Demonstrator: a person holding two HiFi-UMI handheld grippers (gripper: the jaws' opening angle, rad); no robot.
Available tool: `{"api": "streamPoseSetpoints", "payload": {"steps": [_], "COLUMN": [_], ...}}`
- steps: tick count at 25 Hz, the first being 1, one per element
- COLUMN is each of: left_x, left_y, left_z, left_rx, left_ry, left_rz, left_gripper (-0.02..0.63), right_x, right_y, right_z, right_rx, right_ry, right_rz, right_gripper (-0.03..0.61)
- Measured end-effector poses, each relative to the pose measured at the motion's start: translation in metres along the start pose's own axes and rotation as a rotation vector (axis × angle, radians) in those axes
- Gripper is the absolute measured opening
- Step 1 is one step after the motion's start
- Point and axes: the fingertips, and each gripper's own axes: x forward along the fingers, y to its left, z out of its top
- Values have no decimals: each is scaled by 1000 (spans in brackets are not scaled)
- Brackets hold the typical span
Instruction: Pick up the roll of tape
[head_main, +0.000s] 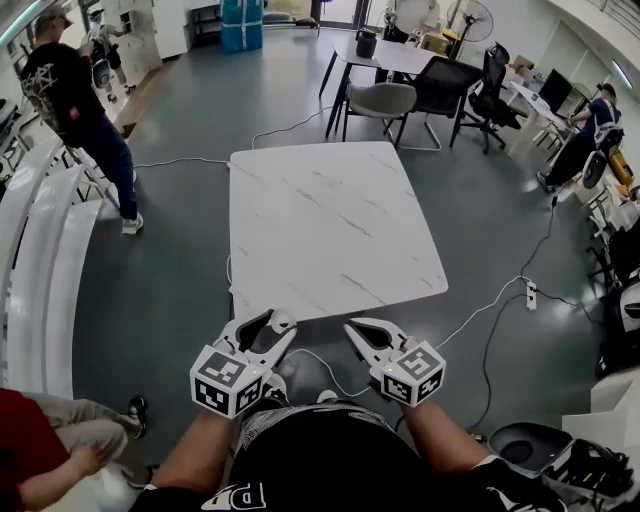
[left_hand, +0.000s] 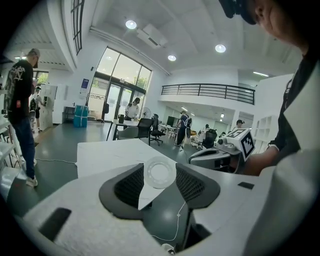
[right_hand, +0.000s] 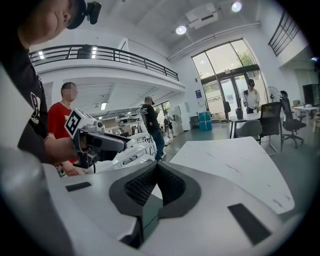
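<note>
Black shirt (head_main: 320, 462): wearer's torso, bottom of head view.
Table (head_main: 330, 230): white marble top, ahead of both grippers.
Right gripper (head_main: 353, 327): jaws closed tip to tip, nothing between.
Left gripper (head_main: 268, 322): pads clamped on tape.
Roll of tape (left_hand: 160, 173): pale translucent ring, held clear of table.

Grippers: two, the left gripper (head_main: 274, 326) and the right gripper (head_main: 357, 328).
Roll of tape (left_hand: 160, 172): one.
Marble-topped table (head_main: 330, 230): one.
Far table (head_main: 395, 55) beyond it: one.
Chairs at the far table: three — one grey chair (head_main: 382, 100) and two black office chairs (head_main: 445, 82).
Persons besides the wearer, head view: three — standing person (head_main: 70, 100), person in red (head_main: 35, 450), person at the right edge (head_main: 592, 125).
Pedestal fan (head_main: 470, 18): one.
Power strip (head_main: 531, 295): one.
</note>
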Motion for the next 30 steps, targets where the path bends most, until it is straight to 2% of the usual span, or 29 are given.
{"api": "streamPoseSetpoints", "payload": {"steps": [13, 19, 24, 30], "left_x": [14, 5, -4, -24], "left_y": [-68, -69, -63, -50], "left_z": [-14, -32, -16, -17], "left_rx": [-6, -12, 3, 28], "left_ry": [-12, -1, -26, -11], "left_rz": [66, 91, 86, 66], "left_gripper": [201, 201, 201, 201], "right_x": [-59, -55, -50, -33], "right_y": [-11, -7, 2, 19], "right_z": [-21, -25, -14, -10], "right_rx": [11, -9, -33, -24], "right_ry": [-33, -34, -38, -45], "right_rz": [47, 67, 67, 42], "right_gripper": [5, 5, 5, 5]}}
